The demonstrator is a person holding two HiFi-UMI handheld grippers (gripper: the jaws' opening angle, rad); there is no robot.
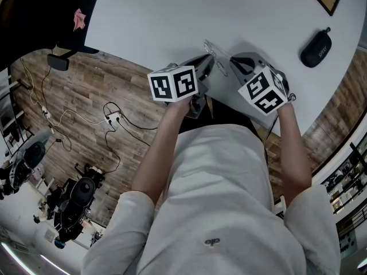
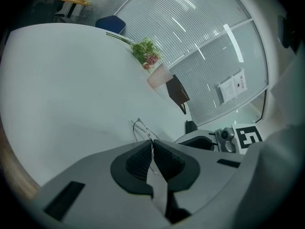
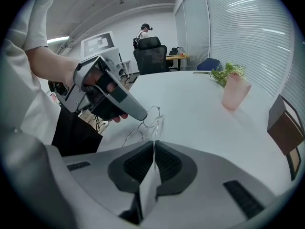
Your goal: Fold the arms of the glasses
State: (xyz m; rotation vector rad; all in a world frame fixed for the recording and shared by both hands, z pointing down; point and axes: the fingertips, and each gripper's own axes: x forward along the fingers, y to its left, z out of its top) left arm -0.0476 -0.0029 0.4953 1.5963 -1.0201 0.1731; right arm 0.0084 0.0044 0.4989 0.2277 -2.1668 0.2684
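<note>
- The glasses (image 1: 214,52), thin and wire-framed, are held over the white table (image 1: 160,16), near its front edge, between the two grippers.
- The left gripper (image 2: 152,144) is seen closed, its ribbed pads pressed on a thin wire of the frame. A rounded loop of wire is seen projecting beyond the jaw tips.
- The right gripper (image 3: 154,146) is closed almost fully, with a slender wire part of the glasses pinched between its pads. The rest of the frame extends ahead to the tip of the left gripper.
- Both grippers are pointed downward and angled towards each other, with their tips near one another.
- Whether the frame touches the table surface cannot be told.
- A black case (image 1: 316,48) is seen lying on the table, well apart to the right.
- A pink vase (image 3: 235,92) holding flowers is seen standing farther back on the table.
</note>
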